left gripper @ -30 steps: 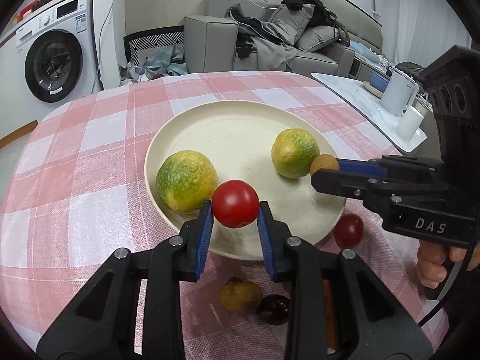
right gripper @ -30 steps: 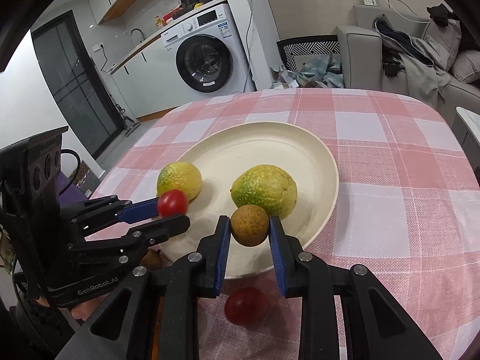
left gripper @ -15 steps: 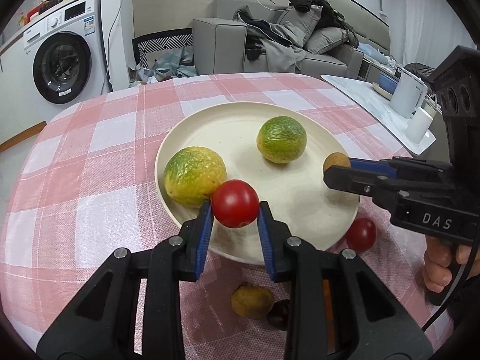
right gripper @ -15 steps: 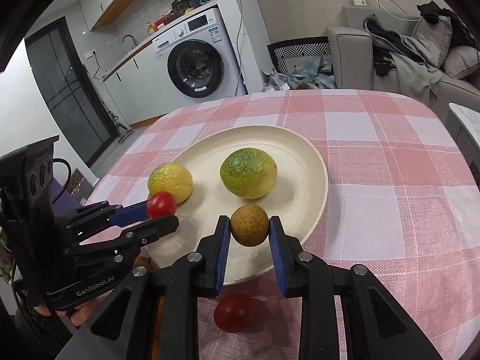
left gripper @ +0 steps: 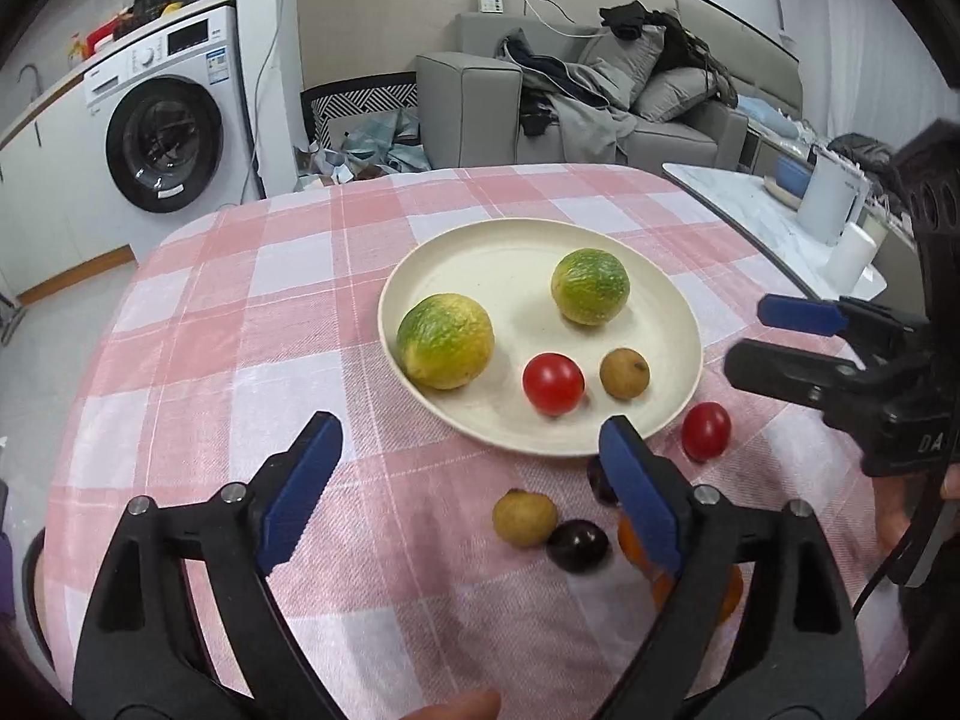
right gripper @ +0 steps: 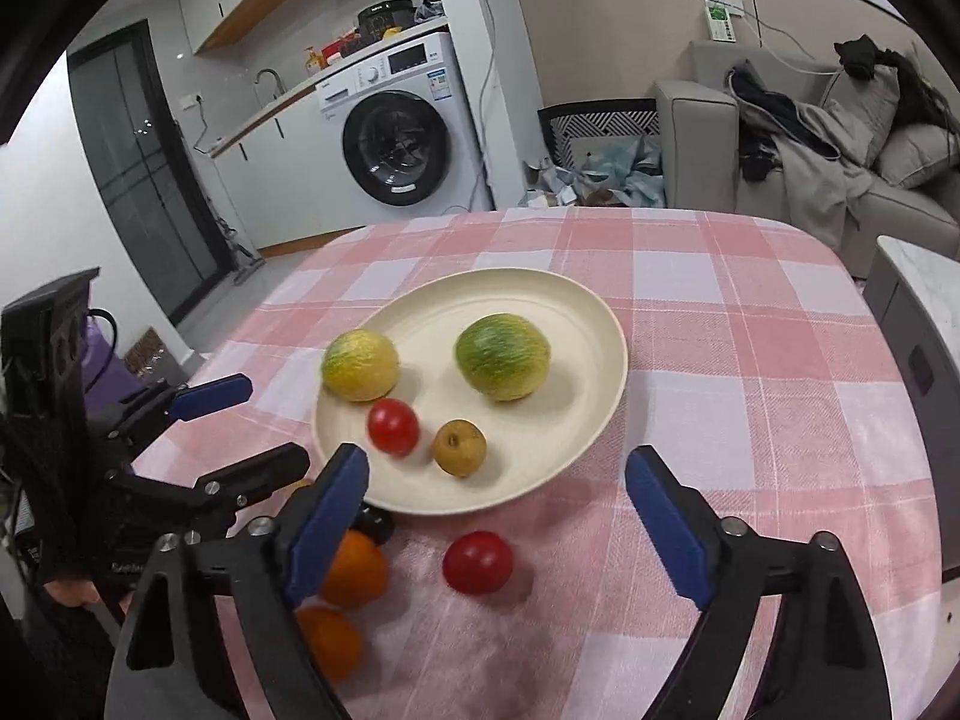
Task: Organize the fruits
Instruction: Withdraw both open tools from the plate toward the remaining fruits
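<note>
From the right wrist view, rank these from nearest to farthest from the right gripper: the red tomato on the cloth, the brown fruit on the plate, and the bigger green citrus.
Measured from the right gripper:
1. Red tomato on the cloth, between the open fingers, off the plate.
2. Brown fruit, on the plate's near part.
3. Green citrus, farther back on the plate.

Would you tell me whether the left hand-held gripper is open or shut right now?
Open: the left hand-held gripper has its blue pads spread wide with nothing between them; the red tomato lies on the plate.
</note>
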`<state>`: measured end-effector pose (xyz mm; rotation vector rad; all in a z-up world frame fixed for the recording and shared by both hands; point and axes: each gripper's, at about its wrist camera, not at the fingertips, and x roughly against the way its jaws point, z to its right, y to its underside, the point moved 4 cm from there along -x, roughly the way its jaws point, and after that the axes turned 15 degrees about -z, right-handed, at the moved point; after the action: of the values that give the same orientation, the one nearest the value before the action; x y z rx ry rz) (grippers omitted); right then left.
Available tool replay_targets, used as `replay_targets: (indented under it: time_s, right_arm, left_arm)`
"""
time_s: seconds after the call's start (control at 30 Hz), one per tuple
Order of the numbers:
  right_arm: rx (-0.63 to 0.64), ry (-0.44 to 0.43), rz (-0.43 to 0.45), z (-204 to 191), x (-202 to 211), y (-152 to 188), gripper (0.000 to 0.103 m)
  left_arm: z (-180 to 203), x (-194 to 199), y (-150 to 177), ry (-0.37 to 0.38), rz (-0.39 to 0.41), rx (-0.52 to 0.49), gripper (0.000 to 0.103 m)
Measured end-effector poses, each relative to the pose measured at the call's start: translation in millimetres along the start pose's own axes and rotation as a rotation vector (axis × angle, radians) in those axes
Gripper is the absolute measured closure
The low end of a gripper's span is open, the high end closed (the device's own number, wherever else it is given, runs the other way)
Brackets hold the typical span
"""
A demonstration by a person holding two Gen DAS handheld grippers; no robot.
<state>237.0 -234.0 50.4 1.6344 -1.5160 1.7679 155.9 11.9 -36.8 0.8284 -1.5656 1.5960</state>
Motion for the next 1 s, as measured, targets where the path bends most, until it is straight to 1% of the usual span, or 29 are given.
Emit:
replay_targets:
  time_s: [0.03, 0.07, 0.13, 0.17, 0.3, 0.37, 0.47, 0.57, 0.7, 1.0]
  right_arm:
    - [0.003, 0.004, 0.002, -1, 3, 2, 0.0]
    - [0.001, 0.028, 0.012, -1, 7, 4, 0.0]
    - [-0.003, 0.076, 0.022, 0, 11, 9, 0.0]
    - [-0.004, 0.084, 0.021, 0, 12, 11, 0.0]
    - [0.005, 0.072, -0.001, -3, 11, 19, 0.0]
    - [0.032, 0.082, -0.001, -6, 9, 22, 0.0]
    - [0.05, 0.092, -0.019, -10, 2, 25, 0.0]
    - [0.052, 0.071, -0.031, -10, -2, 28, 0.0]
    - [0.044, 0.083, -0.044, -9, -7, 30, 0.0]
    - [0.0, 0.097, -0.091, -1, -20, 33, 0.0]
  left_arm:
    - [-3, 4, 2, -0.003, 0.005, 0.011, 0.001]
    - [-6, 9, 5, -0.01, 0.015, 0.022, 0.001]
    - [-11, 18, 9, -0.009, 0.036, 0.039, 0.001]
    - [-14, 22, 11, -0.004, 0.038, 0.047, 0.001]
    - [-17, 28, 19, 0.016, 0.04, 0.052, 0.001]
    - [-17, 27, 23, -0.001, 0.042, 0.04, 0.001]
    - [-14, 23, 25, -0.009, 0.031, 0.034, 0.001]
    - [-11, 15, 28, 0.022, 0.008, 0.026, 0.001]
    - [-10, 9, 31, 0.034, -0.001, 0.03, 0.001]
    - [-10, -8, 34, 0.018, -0.039, 0.036, 0.001]
